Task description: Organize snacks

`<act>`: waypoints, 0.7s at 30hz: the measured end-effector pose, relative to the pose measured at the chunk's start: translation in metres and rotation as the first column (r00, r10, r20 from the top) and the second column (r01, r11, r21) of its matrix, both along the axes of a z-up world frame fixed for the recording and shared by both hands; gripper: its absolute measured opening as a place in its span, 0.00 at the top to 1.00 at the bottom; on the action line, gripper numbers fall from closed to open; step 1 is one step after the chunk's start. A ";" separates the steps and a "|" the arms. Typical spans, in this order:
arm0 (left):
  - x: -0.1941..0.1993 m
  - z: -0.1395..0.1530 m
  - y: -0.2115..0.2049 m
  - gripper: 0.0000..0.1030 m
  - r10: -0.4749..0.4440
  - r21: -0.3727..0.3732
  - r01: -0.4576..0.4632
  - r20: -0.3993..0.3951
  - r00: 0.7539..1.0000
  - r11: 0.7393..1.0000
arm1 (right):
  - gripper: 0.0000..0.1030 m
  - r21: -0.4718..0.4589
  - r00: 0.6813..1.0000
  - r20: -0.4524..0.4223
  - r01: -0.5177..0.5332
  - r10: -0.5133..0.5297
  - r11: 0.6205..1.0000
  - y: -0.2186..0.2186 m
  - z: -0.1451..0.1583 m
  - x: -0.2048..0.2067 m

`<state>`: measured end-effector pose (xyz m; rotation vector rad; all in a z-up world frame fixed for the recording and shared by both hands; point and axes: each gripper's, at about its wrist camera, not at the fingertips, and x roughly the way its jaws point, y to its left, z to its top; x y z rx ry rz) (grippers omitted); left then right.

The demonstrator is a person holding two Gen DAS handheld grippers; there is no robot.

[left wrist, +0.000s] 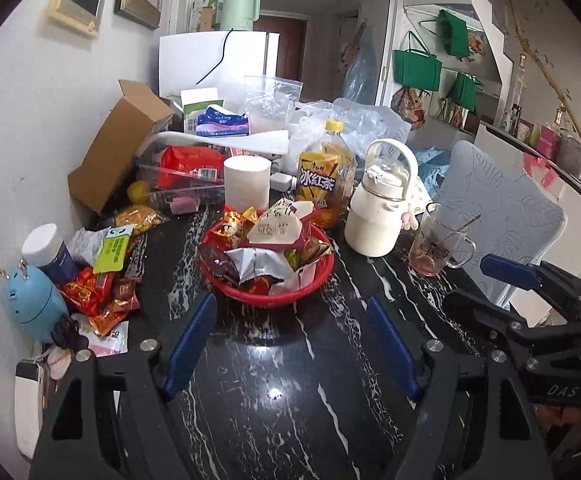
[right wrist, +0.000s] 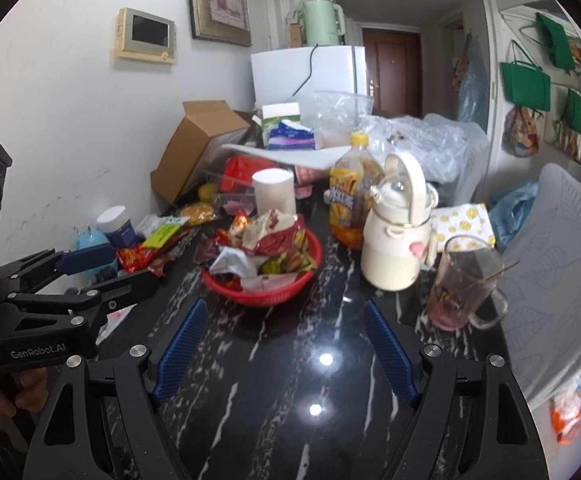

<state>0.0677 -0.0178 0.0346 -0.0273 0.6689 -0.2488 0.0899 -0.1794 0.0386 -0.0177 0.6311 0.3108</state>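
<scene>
Far left, against the wall: a loose heap of snack packets (left wrist: 102, 288) lies on the black marble table (left wrist: 290, 380), between a blue gadget (left wrist: 30, 300) and a white-capped jar (left wrist: 48, 248). A yellow-green sachet (left wrist: 114, 248) rests on top of the heap, with red and orange wrappers below it. None of these is in the basket.

Left of centre: the left gripper (left wrist: 290, 348) hangs low over bare table, its blue pads wide apart and holding nothing. It points at the red basket (left wrist: 322, 276), which stands just beyond the fingertips and is already piled with wrapped snacks, a silver packet (left wrist: 250, 264) foremost.

Centre, behind the basket: a white paper roll (left wrist: 246, 182), a bottle of iced tea (left wrist: 324, 184) and a cream jug (left wrist: 382, 208).

Right: a glass mug (left wrist: 438, 248) with a spoon in it stands near the jug. The right gripper (right wrist: 286, 344) is likewise spread open and empty, aimed at the same basket from a little further right.

Reading: the step in hand appears to be gathering the stray packets into the basket, with no grasp begun. The next move probably calls for the left gripper to swing leftward to the heap, close on one packet by its edge, and lift clear of the jar.
</scene>
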 end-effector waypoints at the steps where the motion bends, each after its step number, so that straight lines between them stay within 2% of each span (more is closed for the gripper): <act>1: -0.001 -0.001 0.001 0.25 0.006 0.003 -0.006 0.000 1.000 1.000 | 0.21 0.002 1.000 -0.004 -0.003 0.003 1.000 0.000 -0.002 -0.001; 12: 0.002 -0.009 0.003 0.25 0.022 0.013 -0.022 -0.012 1.000 1.000 | 0.21 -0.022 1.000 -0.017 -0.005 0.004 1.000 0.008 -0.011 -0.001; 21: 0.005 -0.009 -0.006 0.25 -0.003 0.027 0.003 -0.015 1.000 1.000 | 0.21 -0.032 1.000 -0.009 0.006 -0.006 0.999 0.005 -0.013 -0.003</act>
